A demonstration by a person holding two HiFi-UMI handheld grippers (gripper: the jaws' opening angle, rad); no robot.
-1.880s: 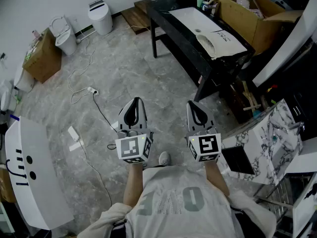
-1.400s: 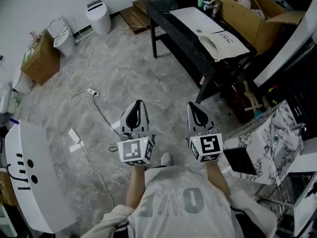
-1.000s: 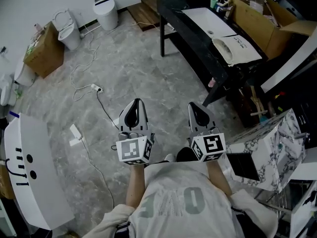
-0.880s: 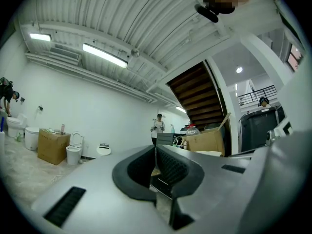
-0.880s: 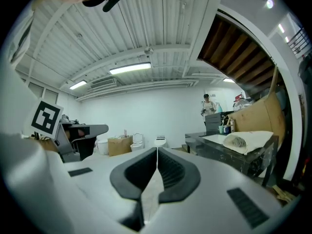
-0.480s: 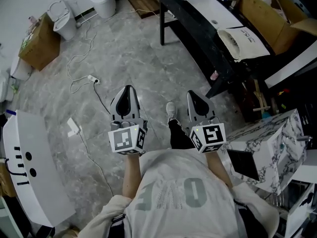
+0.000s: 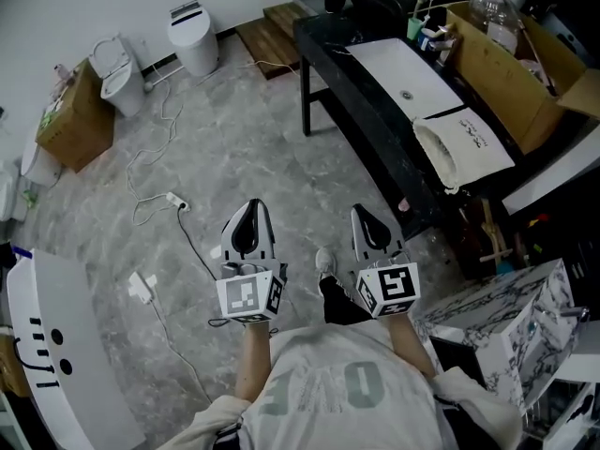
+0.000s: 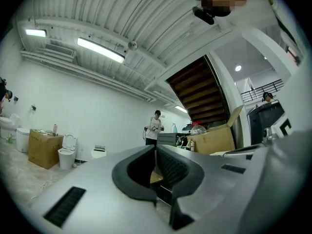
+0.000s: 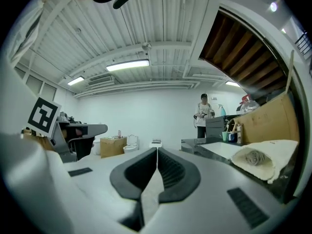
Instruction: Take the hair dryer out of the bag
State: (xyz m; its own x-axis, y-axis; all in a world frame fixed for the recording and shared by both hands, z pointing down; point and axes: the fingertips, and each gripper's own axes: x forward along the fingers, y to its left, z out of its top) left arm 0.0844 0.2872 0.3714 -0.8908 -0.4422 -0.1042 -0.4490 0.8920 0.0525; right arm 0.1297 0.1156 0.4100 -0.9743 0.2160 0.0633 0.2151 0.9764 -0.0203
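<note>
- A long black table [image 7: 370, 125] stands ahead and to our right, across a stretch of grey stone-patterned floor [image 7: 253, 148]. Its front edge lies between our grippers and the bag.
- On the table sit a flat white panel [image 7: 401, 68] and, behind it, an open brown cardboard box [image 7: 502, 59].
- A white cable [image 7: 155, 181] trails over the floor at left, near a white toilet [image 7: 120, 68] and a second brown carton [image 7: 70, 120].
- Our left gripper [image 7: 252, 206] has its jaws pressed together with nothing between them. The right gripper [image 7: 362, 214] is the same, closed and empty. Both hang over the floor, well apart from the bag.
- The cream cloth drawstring bag [image 7: 461, 146] lies on its side at the table's near end, touching the white panel. Its gathered mouth faces the table's front edge, and dark lettering shows on top.
- The hair dryer itself is out of sight, so we cannot tell how it looks.
</note>
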